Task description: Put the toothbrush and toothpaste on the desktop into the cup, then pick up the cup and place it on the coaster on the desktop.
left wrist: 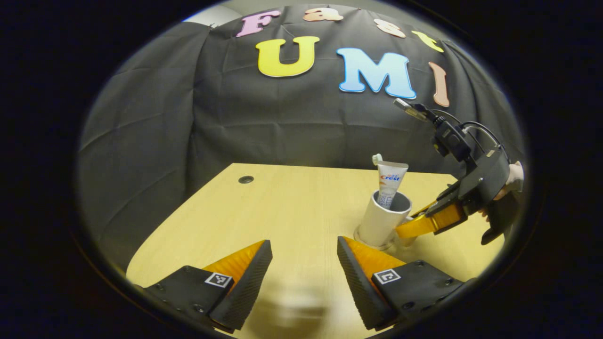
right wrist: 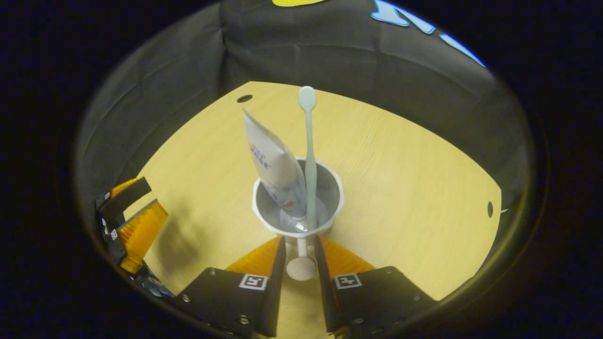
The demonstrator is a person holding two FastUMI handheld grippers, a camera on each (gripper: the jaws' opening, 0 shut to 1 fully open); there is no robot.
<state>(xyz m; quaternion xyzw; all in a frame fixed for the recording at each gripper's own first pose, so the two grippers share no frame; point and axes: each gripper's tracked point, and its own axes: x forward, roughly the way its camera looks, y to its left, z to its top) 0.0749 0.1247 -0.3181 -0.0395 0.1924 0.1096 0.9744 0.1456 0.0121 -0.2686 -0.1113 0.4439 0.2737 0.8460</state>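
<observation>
Right hand-held gripper (right wrist: pixel 300 252) has its two fingers pressed on the handle (right wrist: pixel 301 247) of the white cup (right wrist: pixel 330 188), one finger on each side, the handle's rounded end showing between them. Inside the cup stand the toothpaste tube (right wrist: pixel 275 165), leaning toward the cup's left rim, and the pale green toothbrush (right wrist: pixel 309 155), nearly upright just beside the tube with its head at the top. The cup sits on the light wooden bench (right wrist: pixel 400 165).

In the left gripper view, the left hand-held gripper (left wrist: pixel 305 256) is spread wide above bare bench (left wrist: pixel 282 207), holding nothing, just left of the cup (left wrist: pixel 379 223). The toothpaste tube (left wrist: pixel 390 181) pokes above the cup's rim, with the toothbrush (left wrist: pixel 377 159) head behind it. The right hand-held gripper (left wrist: pixel 412 228) reaches the cup from the right, with a hand (left wrist: pixel 511 181) behind it. Whether a coaster lies under the cup cannot be told.
</observation>
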